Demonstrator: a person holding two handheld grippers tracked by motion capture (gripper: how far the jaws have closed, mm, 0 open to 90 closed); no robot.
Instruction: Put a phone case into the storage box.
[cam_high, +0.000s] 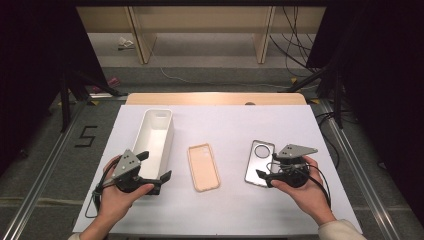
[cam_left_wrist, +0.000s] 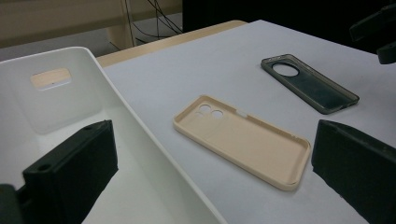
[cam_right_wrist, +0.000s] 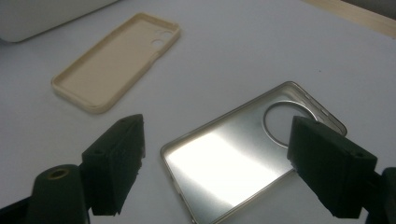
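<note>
2 phone cases lie flat on the white table (cam_high: 230, 120), inner sides up. The beige case (cam_high: 203, 167) sits in the middle, its camera holes at the far end. The dark case (cam_high: 259, 162) lies well to its right, apart from it, with 1 big round cutout at its far end; from the right gripper view its inside glares bright under the light.

On the left stands a white bin (cam_high: 156, 141), long and narrow, running away from the person, a handle slot in its far wall. It is near the beige case but not touching it.

The left gripper (cam_high: 154, 172) sits at the bin's near end, held in the left hand (cam_high: 117, 195). Its jaws are spread wide and grip nothing; in the left gripper view 1 jaw hangs inside the bin, the other over the table just beside the beige case, so the bin's right wall runs between them.

The right gripper (cam_high: 263, 176), in the right hand (cam_high: 305, 192), is over the near end of the dark case. Jaws wide apart here too, nothing between them pinched; in the right gripper view they flank the case, 1 jaw overlapping the round cutout. Whether they touch the case, I cannot tell.
</note>
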